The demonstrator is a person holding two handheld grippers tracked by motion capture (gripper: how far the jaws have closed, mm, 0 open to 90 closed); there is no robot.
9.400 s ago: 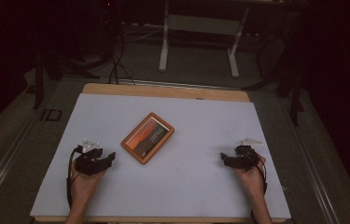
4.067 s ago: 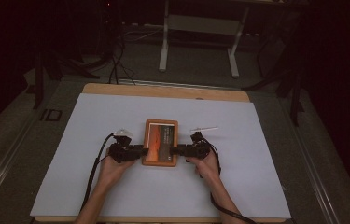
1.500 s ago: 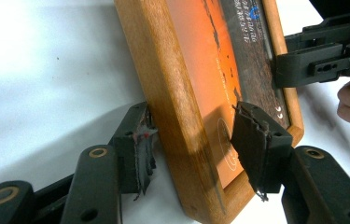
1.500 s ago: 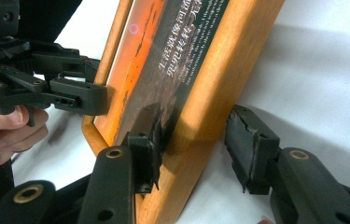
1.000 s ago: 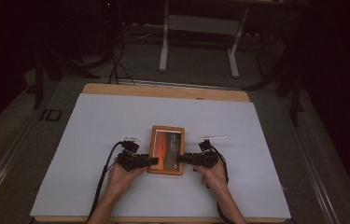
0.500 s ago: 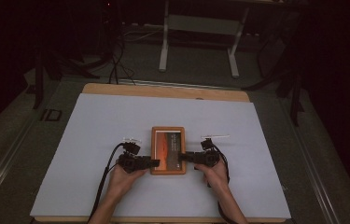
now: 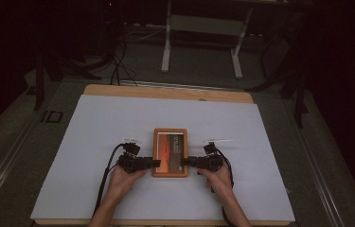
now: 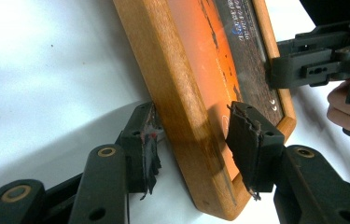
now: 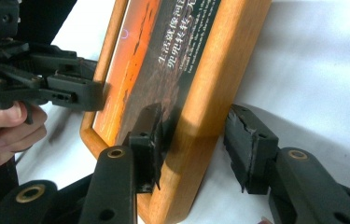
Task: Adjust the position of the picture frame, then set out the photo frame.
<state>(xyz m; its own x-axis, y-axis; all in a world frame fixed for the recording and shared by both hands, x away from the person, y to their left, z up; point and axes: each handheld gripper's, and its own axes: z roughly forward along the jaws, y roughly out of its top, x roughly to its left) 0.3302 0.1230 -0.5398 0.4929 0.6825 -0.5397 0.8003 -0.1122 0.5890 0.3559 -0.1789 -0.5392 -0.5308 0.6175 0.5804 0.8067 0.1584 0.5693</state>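
While the wooden picture frame (image 7: 170,152) lies flat, left tongs (image 8: 193,140) and right tongs (image 9: 196,142) straddle its opposite edges, half-open, left closing.

The picture (image 9: 163,60) in the wooden frame (image 9: 210,93) carries lines of small white Chinese characters on its dark half, just above the right gripper's (image 9: 196,144) near finger; they are too blurred to make out surely. In the left gripper view the same print (image 8: 242,32) is an unreadable smear beyond the fingers. A floor mark (image 7: 50,116) resembles "ID".
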